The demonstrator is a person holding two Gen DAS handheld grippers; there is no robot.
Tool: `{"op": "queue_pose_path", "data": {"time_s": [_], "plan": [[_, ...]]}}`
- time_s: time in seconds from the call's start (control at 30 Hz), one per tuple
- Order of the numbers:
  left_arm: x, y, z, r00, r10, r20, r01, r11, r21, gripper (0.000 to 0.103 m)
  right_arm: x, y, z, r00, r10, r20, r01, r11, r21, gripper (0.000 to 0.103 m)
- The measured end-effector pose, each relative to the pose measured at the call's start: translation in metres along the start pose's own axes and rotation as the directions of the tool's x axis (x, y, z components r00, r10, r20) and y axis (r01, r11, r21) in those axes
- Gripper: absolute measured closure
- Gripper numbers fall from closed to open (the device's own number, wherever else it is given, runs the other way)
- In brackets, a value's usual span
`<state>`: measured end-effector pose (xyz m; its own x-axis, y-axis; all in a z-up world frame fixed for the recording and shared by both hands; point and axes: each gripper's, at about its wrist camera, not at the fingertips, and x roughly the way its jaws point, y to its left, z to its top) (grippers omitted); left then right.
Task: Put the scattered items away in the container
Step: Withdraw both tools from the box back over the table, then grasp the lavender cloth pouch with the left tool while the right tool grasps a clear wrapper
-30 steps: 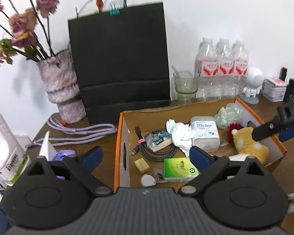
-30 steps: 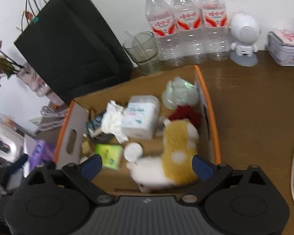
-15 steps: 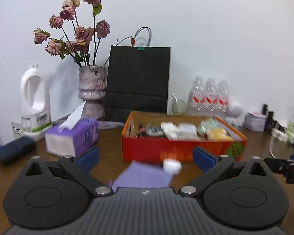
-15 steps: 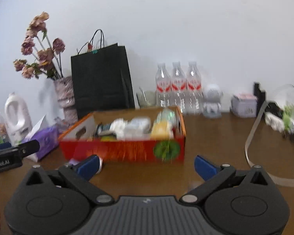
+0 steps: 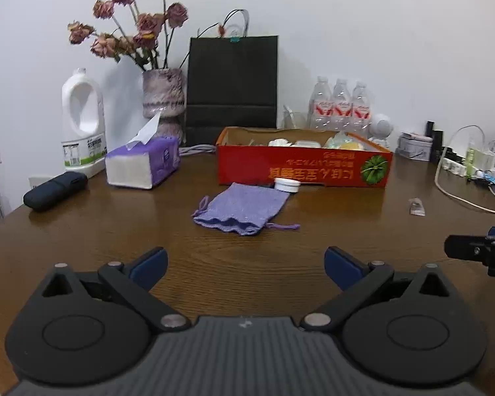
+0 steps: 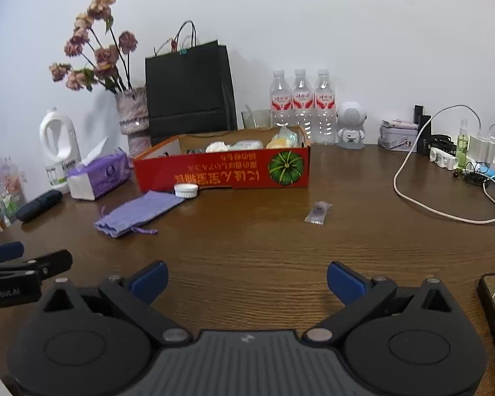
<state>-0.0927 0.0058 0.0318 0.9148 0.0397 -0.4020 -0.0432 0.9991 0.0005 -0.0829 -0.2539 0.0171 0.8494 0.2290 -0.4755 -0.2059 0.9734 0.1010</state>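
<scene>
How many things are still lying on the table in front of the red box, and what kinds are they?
Purple drawstring pouch: 1
White round lid: 1
Small wrapped sweet: 1
Total: 3, all outside the red box.

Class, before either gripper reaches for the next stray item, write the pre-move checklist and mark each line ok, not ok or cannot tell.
1. Left gripper open, nothing between jaws: ok.
2. Right gripper open, empty: ok.
3. Purple pouch lies flat, unobstructed: ok.
4. White lid clear of pouch: not ok, it touches the pouch's edge.
5. Small wrapper lies alone: ok.
6. Spare room in red box: cannot tell.
</scene>
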Motion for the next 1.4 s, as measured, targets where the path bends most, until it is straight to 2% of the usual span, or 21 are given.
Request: {"op": "queue_pose_path", "data": {"time_s": [0.07, 0.17, 0.23, 0.3, 0.37, 0.4, 0.47, 0.6, 0.67, 0.73, 0.77, 0.87, 0.93, 0.97, 1.0, 1.07, 1.13, 1.27, 1.4], "plan": [[0.011, 0.008, 0.009, 1.0, -0.007, -0.001, 0.007, 1.0, -0.01, 0.0, 0.008, -0.003, 0.007, 1.0, 0.001, -0.027, -0.001, 1.0, 0.005, 0.019], [0.042, 0.025, 0.034, 0.999, -0.045, -0.014, 0.045, 0.999, -0.012, 0.001, 0.025, -0.012, 0.021, 0.998, 0.014, -0.06, -0.013, 1.0, 0.016, 0.021], [0.073, 0.035, 0.054, 0.994, -0.093, -0.05, 0.094, 0.995, 0.019, 0.009, 0.041, -0.018, 0.033, 0.998, -0.013, -0.065, 0.014, 1.0, 0.015, 0.021], [0.107, 0.041, 0.071, 0.99, -0.111, -0.089, 0.114, 0.993, 0.032, 0.012, 0.063, -0.024, 0.045, 0.995, -0.048, -0.084, 0.049, 0.999, 0.014, 0.025], [0.14, 0.045, 0.084, 0.985, -0.124, -0.118, 0.13, 0.991, 0.041, 0.012, 0.085, -0.031, 0.058, 0.991, -0.073, -0.111, 0.076, 0.997, 0.023, 0.037], [0.156, 0.046, 0.087, 0.983, -0.126, -0.133, 0.134, 0.99, 0.049, 0.013, 0.097, -0.035, 0.063, 0.988, -0.085, -0.126, 0.09, 0.995, 0.032, 0.039], [0.18, 0.048, 0.092, 0.979, -0.121, -0.166, 0.131, 0.99, 0.052, 0.014, 0.119, -0.045, 0.072, 0.982, -0.116, -0.151, 0.124, 0.991, 0.046, 0.051], [0.202, 0.042, 0.087, 0.967, -0.16, -0.198, 0.182, 0.978, 0.101, 0.014, 0.148, -0.063, 0.079, 0.971, -0.15, -0.185, 0.166, 0.984, 0.071, 0.06], [0.208, 0.036, 0.083, 0.964, -0.148, -0.222, 0.182, 0.973, 0.143, 0.023, 0.16, -0.068, 0.081, 0.963, -0.167, -0.211, 0.185, 0.98, 0.07, 0.076], [0.213, 0.033, 0.077, 0.957, -0.146, -0.251, 0.19, 0.969, 0.159, 0.043, 0.167, -0.07, 0.08, 0.96, -0.168, -0.224, 0.187, 0.98, 0.066, 0.081], [0.214, 0.033, 0.075, 0.955, -0.149, -0.257, 0.192, 0.969, 0.154, 0.044, 0.17, -0.069, 0.079, 0.96, -0.168, -0.225, 0.186, 0.981, 0.06, 0.084], [0.21, 0.035, 0.072, 0.956, -0.161, -0.244, 0.197, 0.972, 0.129, 0.06, 0.172, -0.063, 0.077, 0.962, -0.172, -0.211, 0.182, 0.983, 0.029, 0.084], [0.204, 0.029, 0.07, 0.962, -0.147, -0.232, 0.183, 0.972, 0.146, 0.082, 0.172, -0.06, 0.076, 0.965, -0.166, -0.204, 0.172, 0.985, 0.008, 0.086], [0.199, 0.022, 0.067, 0.968, -0.122, -0.22, 0.162, 0.971, 0.175, 0.087, 0.17, -0.057, 0.075, 0.966, -0.154, -0.206, 0.157, 0.988, 0.001, 0.089], [0.193, 0.013, 0.064, 0.973, -0.09, -0.212, 0.136, 0.968, 0.212, 0.098, 0.168, -0.054, 0.075, 0.968, -0.133, -0.21, 0.136, 0.991, -0.003, 0.089], [0.179, -0.001, 0.056, 0.979, -0.046, -0.201, 0.096, 0.965, 0.245, 0.098, 0.164, -0.044, 0.071, 0.973, -0.096, -0.211, 0.096, 0.995, -0.007, 0.089], [0.158, -0.006, 0.05, 0.981, -0.064, -0.181, 0.102, 0.973, 0.209, 0.099, 0.155, -0.031, 0.065, 0.977, -0.065, -0.205, 0.065, 0.998, -0.005, 0.089], [0.093, -0.015, 0.043, 0.994, -0.077, -0.079, 0.089, 0.984, 0.156, 0.099, 0.125, -0.011, 0.055, 0.984, 0.036, -0.174, -0.032, 0.999, 0.027, 0.089], [0.031, -0.018, 0.038, 0.992, -0.125, 0.031, 0.123, 0.99, 0.07, 0.099, 0.082, 0.007, 0.054, 0.992, 0.09, -0.087, -0.087, 0.996, 0.028, 0.089]]}}
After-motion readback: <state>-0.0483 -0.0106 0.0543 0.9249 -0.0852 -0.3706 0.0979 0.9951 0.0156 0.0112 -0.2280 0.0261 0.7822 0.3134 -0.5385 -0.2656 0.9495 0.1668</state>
